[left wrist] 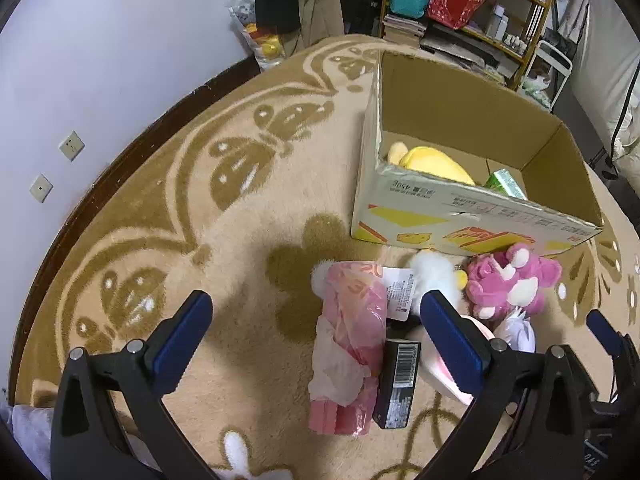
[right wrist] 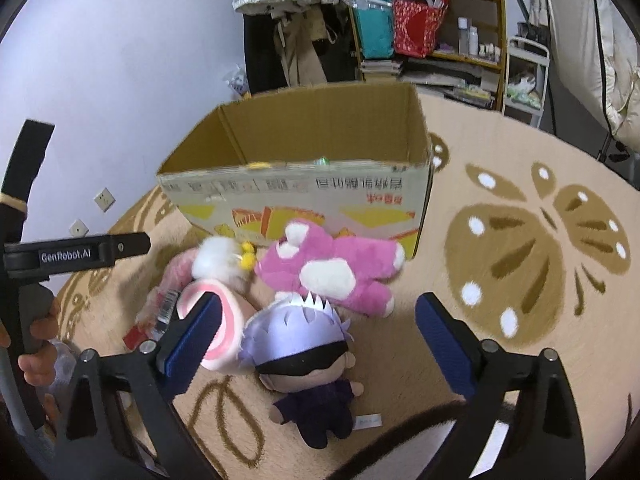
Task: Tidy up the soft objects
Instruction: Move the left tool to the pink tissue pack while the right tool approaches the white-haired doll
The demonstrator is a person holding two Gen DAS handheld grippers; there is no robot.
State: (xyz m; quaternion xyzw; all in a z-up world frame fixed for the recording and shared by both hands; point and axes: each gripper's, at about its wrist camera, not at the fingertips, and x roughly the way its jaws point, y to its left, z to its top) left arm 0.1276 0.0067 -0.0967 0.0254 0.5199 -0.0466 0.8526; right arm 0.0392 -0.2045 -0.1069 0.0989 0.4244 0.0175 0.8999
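Through the left wrist camera, the left tool is hovering above the rug with its blue pads spread wide apart, gripping nothing. Between them a pink plastic packet is lying on the rug, with a black barcoded box touching its right side. Just beyond, a white fluffy toy and a pink plush are sitting against the near wall of the cardboard box, which is standing open on the rug. Inside it a yellow plush is lying near the left corner, with a green carton beside it.

Through the right wrist camera, the right tool is hanging over the rug with its pads also wide apart and gripping nothing. A doll with pale spiky hair and a black blindfold is lying face up between them. The pink plush is sprawling just beyond it, touching the cardboard box. A pink and white round plush is resting beside the doll, partly behind the left pad.
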